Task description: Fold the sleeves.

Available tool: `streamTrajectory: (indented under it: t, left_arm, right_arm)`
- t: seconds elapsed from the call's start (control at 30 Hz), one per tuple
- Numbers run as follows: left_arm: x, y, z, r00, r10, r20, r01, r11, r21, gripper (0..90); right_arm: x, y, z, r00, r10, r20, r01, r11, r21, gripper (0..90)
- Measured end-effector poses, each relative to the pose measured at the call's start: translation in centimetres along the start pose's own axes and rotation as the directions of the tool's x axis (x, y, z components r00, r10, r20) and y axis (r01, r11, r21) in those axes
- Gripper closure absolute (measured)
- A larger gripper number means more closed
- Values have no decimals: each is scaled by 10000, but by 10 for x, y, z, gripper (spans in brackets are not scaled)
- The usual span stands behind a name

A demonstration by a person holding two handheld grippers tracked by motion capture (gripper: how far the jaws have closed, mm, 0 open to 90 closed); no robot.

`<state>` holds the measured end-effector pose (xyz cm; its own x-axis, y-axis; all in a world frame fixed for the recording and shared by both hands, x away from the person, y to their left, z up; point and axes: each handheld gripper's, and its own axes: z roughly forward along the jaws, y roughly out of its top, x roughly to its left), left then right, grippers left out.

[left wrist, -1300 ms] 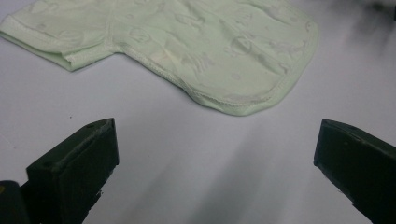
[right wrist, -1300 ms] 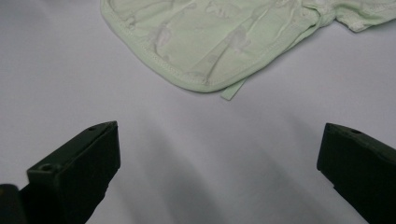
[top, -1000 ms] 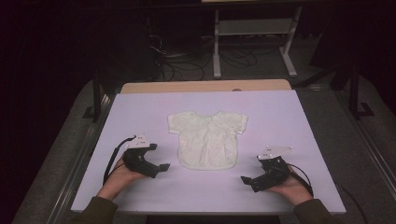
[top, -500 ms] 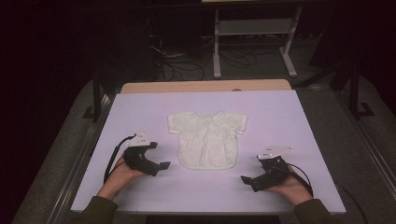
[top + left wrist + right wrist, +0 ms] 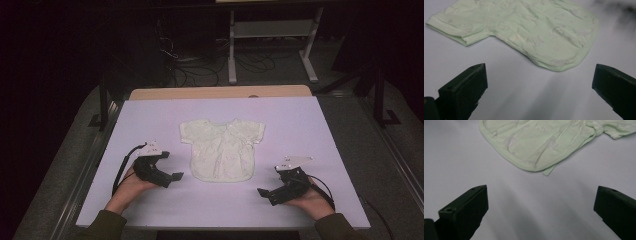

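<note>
Fingers of both grippers stand spread wide with nothing between them, each pair aimed at the small pale green shirt (image 5: 223, 149) that lies flat near the middle of the worktop (image 5: 150, 115).

In the left gripper view the two black fingers (image 5: 464, 92) are cut off by the bottom edge, and the right-hand one also by the side edge, so their full length cannot be seen. Past them lie one short sleeve and the rounded hem of the shirt, with the neck out of frame at the top; a dark blurred shape at the top right corner is too soft to make out. In the right gripper view the fingers (image 5: 464, 210) are cropped the same way, and the shirt's hem corner with a thin loose strip of fabric sits ahead of them, its upper part cut off. The faint print on the cloth is hard to read in every view.

From above, the left gripper (image 5: 172, 176) rests low on the worktop near the front left, held by a hand whose sleeve leaves the bottom edge, its tips just beside the shirt's lower left hem but apart from it. The right gripper (image 5: 265, 194) rests near the front right, angled inward toward the lower right hem, farther from the cloth. Beyond the far edge the room is dark, and only cables and a metal frame can be told.
</note>
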<state>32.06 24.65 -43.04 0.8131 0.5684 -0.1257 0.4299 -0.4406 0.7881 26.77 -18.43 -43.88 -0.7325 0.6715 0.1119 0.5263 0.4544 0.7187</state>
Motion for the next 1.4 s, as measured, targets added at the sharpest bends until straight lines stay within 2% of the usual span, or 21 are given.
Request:
streamTrajectory:
  t: [1.4]
  left_arm:
    - [11, 18, 7, 9999, -77, -124, 72, 9990, -438, 0]
  right_arm:
    - [0, 1, 0, 10000, -14, -18, 14, 10000, -8, 0]
